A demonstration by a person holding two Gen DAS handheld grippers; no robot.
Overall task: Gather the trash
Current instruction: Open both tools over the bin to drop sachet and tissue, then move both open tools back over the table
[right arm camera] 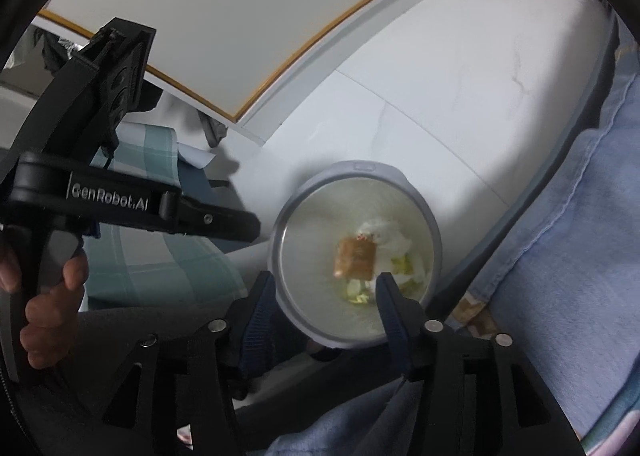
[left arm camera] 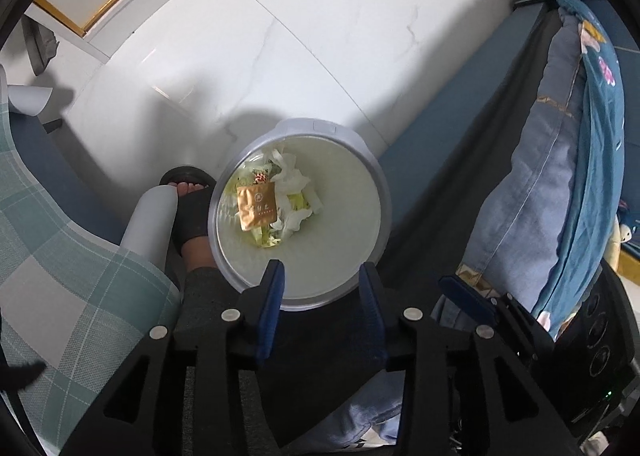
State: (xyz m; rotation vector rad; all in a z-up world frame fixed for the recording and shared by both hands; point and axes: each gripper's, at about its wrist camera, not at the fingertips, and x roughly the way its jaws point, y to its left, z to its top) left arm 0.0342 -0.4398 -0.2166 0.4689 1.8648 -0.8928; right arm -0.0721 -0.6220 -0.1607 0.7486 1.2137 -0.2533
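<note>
Down in the round grey trash bin (left arm camera: 372, 159), a gold foil packet (left arm camera: 257, 205) is lying on top of crumpled white tissues (left arm camera: 294, 179) and pale green scraps (left arm camera: 298, 201), toward the 9 o'clock side of the bin's floor. In the right wrist view the same packet (right arm camera: 355, 257) is showing blurred near the bin's middle, with the tissues (right arm camera: 384, 236) at its 1 o'clock.

The bin is standing on a white marble-patterned floor (left arm camera: 300, 35). At its 9 o'clock a person's foot in a black sandal (left arm camera: 192, 211) is resting just beside the rim. At 3 o'clock a blue bed frame (left arm camera: 436, 135) is running past, with a blue quilt (left arm camera: 532, 191) hanging over it. At 8 o'clock a teal checked cloth (left arm camera: 72, 256) is draping down.

The left gripper (left arm camera: 322, 284) is hanging over the bin's 6 o'clock rim, its blue-padded fingers standing apart with nothing between them. The right gripper (right arm camera: 324, 292) is also hovering above the bin (right arm camera: 434, 232), fingers spread and empty. In the right wrist view a hand (right arm camera: 48, 296) is holding the left gripper's handle at 9 o'clock.
</note>
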